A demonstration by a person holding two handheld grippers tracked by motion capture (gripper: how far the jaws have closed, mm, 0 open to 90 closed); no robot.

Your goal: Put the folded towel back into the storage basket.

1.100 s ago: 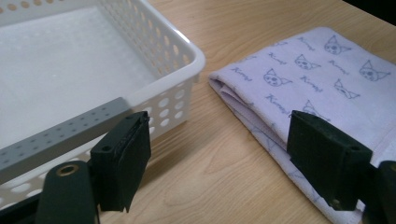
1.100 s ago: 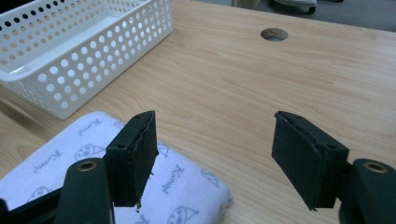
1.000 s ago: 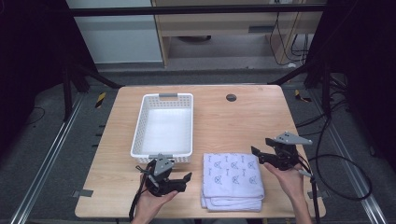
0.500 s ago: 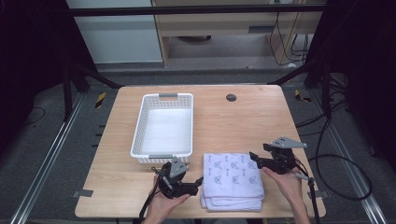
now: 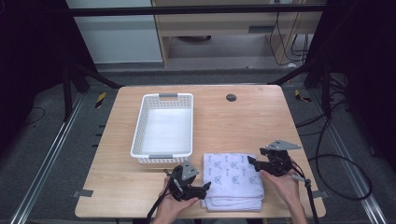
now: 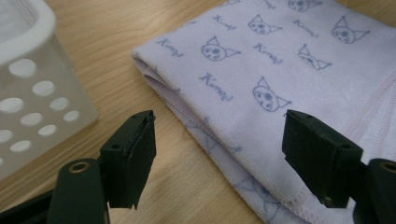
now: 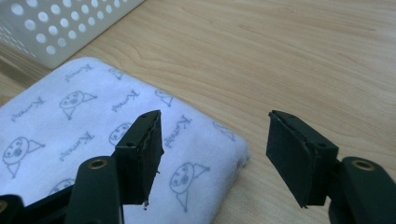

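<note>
Wooden table (image 5: 243,126) stands on a grey floor, with dark frame posts and loose cables around it; a white perforated basket (image 5: 163,128) sits on its left half, long side running away from the person, and a small dark round disc (image 5: 230,97) lies near the far edge. Near the front edge, just right of the basket's near end, lies a folded pale towel (image 5: 233,179) printed with small blue cat faces and script. At the towel's left edge is the left gripper (image 5: 201,189), held in a hand; its jaws are spread wide, nothing between them, one over bare wood beside the basket wall and the other over the cloth's stacked fold. At the towel's right edge is the right gripper (image 5: 252,162); its jaws also gape wide and empty, straddling the towel's rounded corner.
</note>
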